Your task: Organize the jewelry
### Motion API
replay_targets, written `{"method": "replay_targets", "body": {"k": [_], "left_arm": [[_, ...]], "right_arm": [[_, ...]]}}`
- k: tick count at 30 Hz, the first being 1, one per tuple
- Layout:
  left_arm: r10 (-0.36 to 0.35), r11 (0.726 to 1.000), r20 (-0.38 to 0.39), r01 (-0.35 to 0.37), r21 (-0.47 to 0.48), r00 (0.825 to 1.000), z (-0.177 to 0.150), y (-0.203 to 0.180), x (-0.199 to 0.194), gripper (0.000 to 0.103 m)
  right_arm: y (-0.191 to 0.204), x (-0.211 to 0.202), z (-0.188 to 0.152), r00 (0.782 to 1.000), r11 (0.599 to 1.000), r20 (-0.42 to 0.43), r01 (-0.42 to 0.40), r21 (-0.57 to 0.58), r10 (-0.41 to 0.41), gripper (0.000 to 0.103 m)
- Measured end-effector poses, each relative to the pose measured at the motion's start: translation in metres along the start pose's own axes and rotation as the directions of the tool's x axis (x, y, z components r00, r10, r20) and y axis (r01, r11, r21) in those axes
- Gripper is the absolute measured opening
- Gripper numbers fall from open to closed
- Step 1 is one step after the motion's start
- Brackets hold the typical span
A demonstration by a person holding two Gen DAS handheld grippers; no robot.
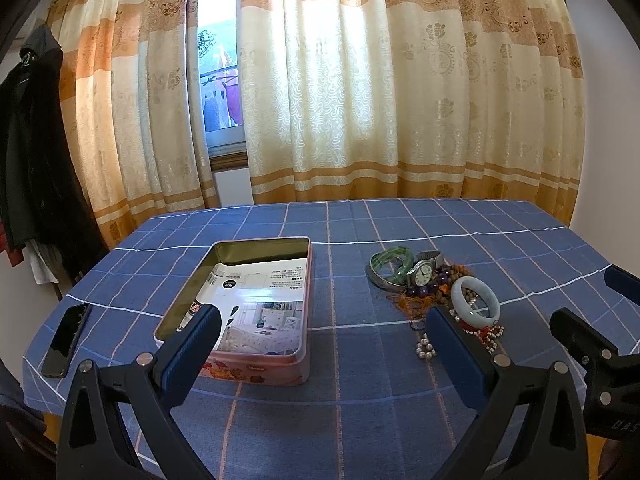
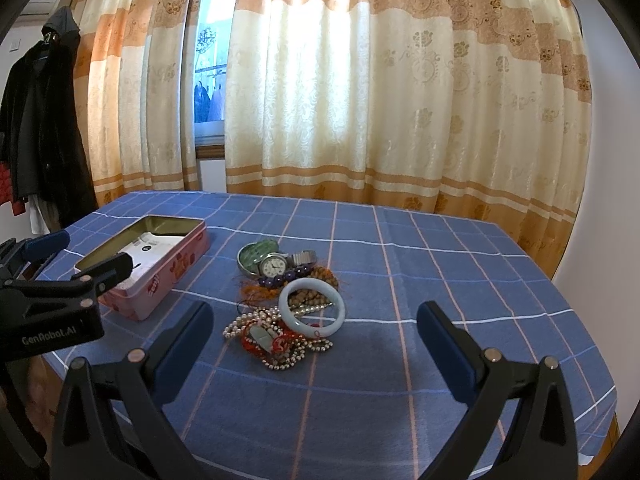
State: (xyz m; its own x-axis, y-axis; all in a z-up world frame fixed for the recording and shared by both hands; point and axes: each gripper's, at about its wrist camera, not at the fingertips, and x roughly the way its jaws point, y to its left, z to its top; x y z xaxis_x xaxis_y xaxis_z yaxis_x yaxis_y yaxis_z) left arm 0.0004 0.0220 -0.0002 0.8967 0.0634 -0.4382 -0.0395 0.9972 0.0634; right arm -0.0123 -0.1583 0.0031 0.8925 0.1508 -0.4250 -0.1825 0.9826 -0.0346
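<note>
**A:** Fingers on both grippers are spread wide and hold nothing. The left gripper (image 1: 320, 344) hovers between the tin (image 1: 240, 308) and the jewelry; the right gripper (image 2: 316, 336) sits just this side of the heap.

**B:** And the jewelry itself?

**A:** All in one tangle on the cloth (image 2: 440, 280), right of the tin and well apart from it. The tin is open, with only a printed card inside.

**B:** What should go first, in your view?

**A:** The pale bangle (image 2: 312, 306), I'd say. It lies on top, at the side of the heap away from the tin, resting on pearls (image 2: 248, 322) and brown beads. It's rigid, so a pinch across one side of the ring should hold.

**B:** Risks?

**A:** Strands run under it, so lift straight up and slowly. Behind it, farther from us, the watch (image 2: 276, 266) leans on the green bangles (image 2: 260, 254); leave those until the top is cleared. The red cord piece (image 2: 276, 344) looks knotted into the pearls.
</note>
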Motion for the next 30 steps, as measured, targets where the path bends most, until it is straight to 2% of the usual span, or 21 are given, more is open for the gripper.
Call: {"method": "replay_targets", "body": {"k": [30], "left_arm": [[0.001,1.0,0.0,-0.001,-0.011,1.0,0.0006,0.0031,-0.0008,0.102]], "right_arm": [[0.002,0.0022,-0.0029,1.0,1.0,-0.005,-0.005,-0.002,0.005,0.103]]}}
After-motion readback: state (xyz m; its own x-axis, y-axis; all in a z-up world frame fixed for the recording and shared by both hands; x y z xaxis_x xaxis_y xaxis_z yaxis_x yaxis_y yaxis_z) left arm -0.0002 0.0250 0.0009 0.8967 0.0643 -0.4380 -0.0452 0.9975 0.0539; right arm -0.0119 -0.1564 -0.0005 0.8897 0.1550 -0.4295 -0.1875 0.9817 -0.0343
